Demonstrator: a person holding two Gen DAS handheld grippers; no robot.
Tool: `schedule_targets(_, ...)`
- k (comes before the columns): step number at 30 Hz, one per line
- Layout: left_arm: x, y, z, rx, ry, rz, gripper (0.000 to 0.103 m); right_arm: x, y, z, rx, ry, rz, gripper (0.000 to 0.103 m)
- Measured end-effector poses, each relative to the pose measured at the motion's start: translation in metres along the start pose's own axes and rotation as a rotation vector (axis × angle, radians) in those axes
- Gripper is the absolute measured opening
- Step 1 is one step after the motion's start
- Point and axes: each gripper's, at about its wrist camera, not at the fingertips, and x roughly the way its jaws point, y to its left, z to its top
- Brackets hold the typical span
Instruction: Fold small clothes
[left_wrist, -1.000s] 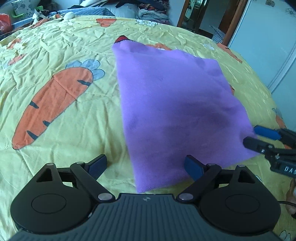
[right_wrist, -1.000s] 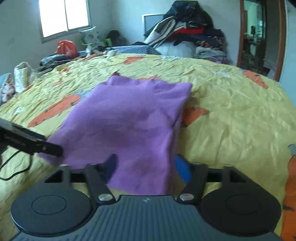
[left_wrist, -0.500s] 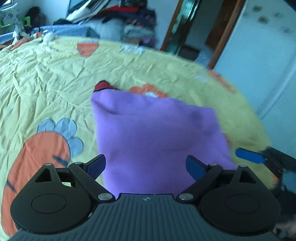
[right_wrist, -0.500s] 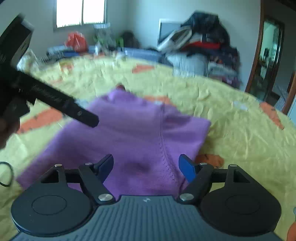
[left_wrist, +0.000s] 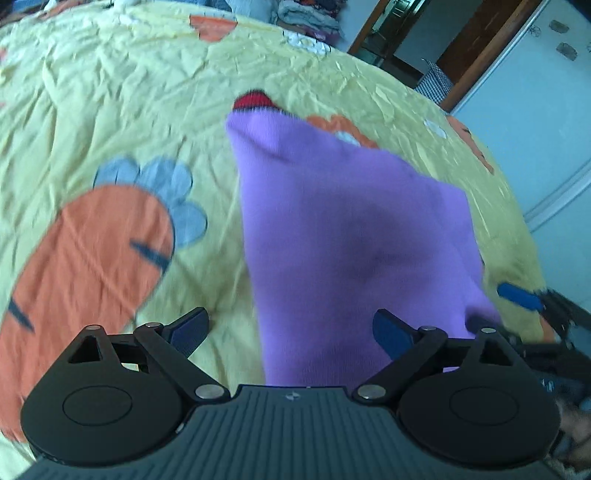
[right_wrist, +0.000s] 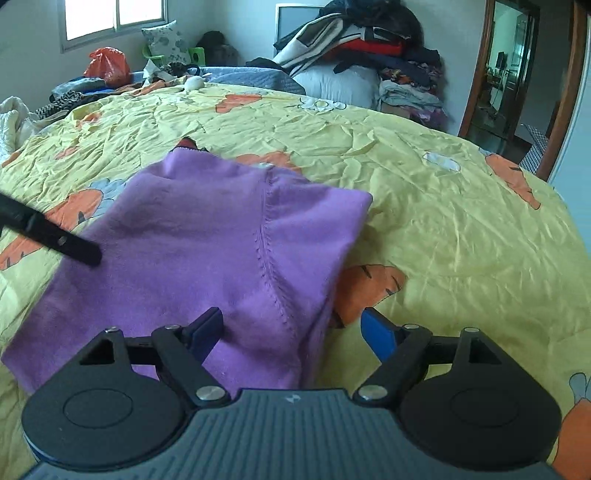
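- Fingers of the left gripper (left_wrist: 291, 330), tipped with blue pads, stand wide apart with nothing between them; they hover over the near left edge of the garment.
- Right gripper (right_wrist: 293, 330) is likewise spread wide and empty, its left pad above the cloth and its right pad just past the cloth's right edge.
- Between and ahead of both lies the purple knitted garment (right_wrist: 207, 251), folded into a rough rectangle and lying flat on the bed, with a stitched seam running down its right part.
- A red-and-black edge (left_wrist: 254, 100) shows at the garment's far corner.
- Under it spreads the wrinkled yellow bedsheet printed with orange carrots (right_wrist: 461, 221); one large carrot sits just left of the garment in the left wrist view.
- Beyond the bed, a heap of dark and red piled clothes (right_wrist: 362, 44) stands against the far wall, near a wooden door frame (right_wrist: 569, 88).
- A window (right_wrist: 114, 16) and an orange plastic bag (right_wrist: 109, 64) sit at far left.
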Motion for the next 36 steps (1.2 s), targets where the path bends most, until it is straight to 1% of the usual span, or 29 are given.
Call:
schedule_targets(2, -0.002, -0.002, -0.009, 0.027, -0.008, -0.008, 0.096, 0.004, -0.001, -0.003, -0.007, 0.015, 0.0, 0.083)
schedule_targets(4, -0.003, -0.01, -0.018, 0.073, -0.007, 0.024, 0.096, 0.006, 0.0, -0.007, -0.016, 0.025, -0.001, 0.089)
schedule_targets(7, -0.005, -0.018, -0.03, 0.127, 0.012, 0.083, 0.096, 0.001, -0.002, -0.012, 0.003, 0.027, 0.002, 0.09)
schedule_targets(9, -0.009, -0.02, -0.036, 0.135, 0.018, 0.082, 0.096, -0.004, -0.005, -0.015, 0.019, 0.02, 0.025, 0.09)
schedule_targets(10, -0.01, -0.019, -0.037, 0.129, 0.017, 0.062, 0.096, -0.004, -0.009, -0.017, 0.029, 0.019, 0.059, 0.09)
schedule_targets(11, -0.011, -0.015, -0.035, 0.111, 0.014, 0.025, 0.096, -0.002, -0.016, -0.019, 0.06, 0.026, 0.116, 0.09)
schedule_targets(14, -0.006, 0.0, -0.02, -0.001, 0.025, -0.082, 0.097, 0.005, -0.042, -0.023, 0.176, 0.022, 0.259, 0.09)
schedule_targets(16, 0.0, 0.013, -0.006, -0.084, 0.037, -0.183, 0.097, 0.006, -0.056, -0.025, 0.216, 0.007, 0.315, 0.09)
schedule_targets(18, 0.008, 0.022, 0.005, -0.143, 0.061, -0.285, 0.098, 0.009, -0.071, -0.023, 0.28, -0.001, 0.364, 0.09)
schedule_targets(21, 0.024, 0.038, 0.02, -0.239, 0.069, -0.377, 0.1, 0.022, -0.087, -0.016, 0.347, -0.003, 0.424, 0.09)
schedule_targets(24, 0.037, 0.055, 0.036, -0.353, 0.065, -0.448, 0.101, 0.04, -0.1, -0.002, 0.415, 0.004, 0.497, 0.09)
schedule_targets(26, 0.047, 0.061, 0.048, -0.388, 0.074, -0.485, 0.101, 0.057, -0.104, 0.011, 0.439, 0.018, 0.558, 0.091)
schedule_targets(28, 0.056, 0.066, 0.06, -0.415, 0.083, -0.513, 0.101, 0.067, -0.103, 0.018, 0.43, 0.042, 0.615, 0.091)
schedule_targets(29, 0.059, 0.067, 0.063, -0.428, 0.102, -0.527, 0.101, 0.067, -0.099, 0.019, 0.412, 0.056, 0.629, 0.091)
schedule_targets(31, 0.059, 0.066, 0.059, -0.45, 0.136, -0.546, 0.101, 0.062, -0.091, 0.015, 0.345, 0.087, 0.679, 0.091)
schedule_targets(32, 0.058, 0.064, 0.051, -0.439, 0.169, -0.568, 0.102, 0.057, -0.089, 0.01, 0.324, 0.091, 0.704, 0.091)
schedule_targets(33, 0.055, 0.06, 0.043, -0.415, 0.186, -0.586, 0.102, 0.055, -0.09, 0.005, 0.334, 0.088, 0.72, 0.091)
schedule_targets(34, 0.052, 0.058, 0.036, -0.396, 0.186, -0.596, 0.102, 0.055, -0.093, 0.001, 0.364, 0.087, 0.74, 0.091)
schedule_targets(35, 0.049, 0.057, 0.029, -0.387, 0.184, -0.607, 0.101, 0.056, -0.094, -0.001, 0.392, 0.076, 0.745, 0.089)
schedule_targets(36, 0.048, 0.057, 0.026, -0.398, 0.18, -0.605, 0.097, 0.057, -0.093, -0.001, 0.408, 0.069, 0.74, 0.079)
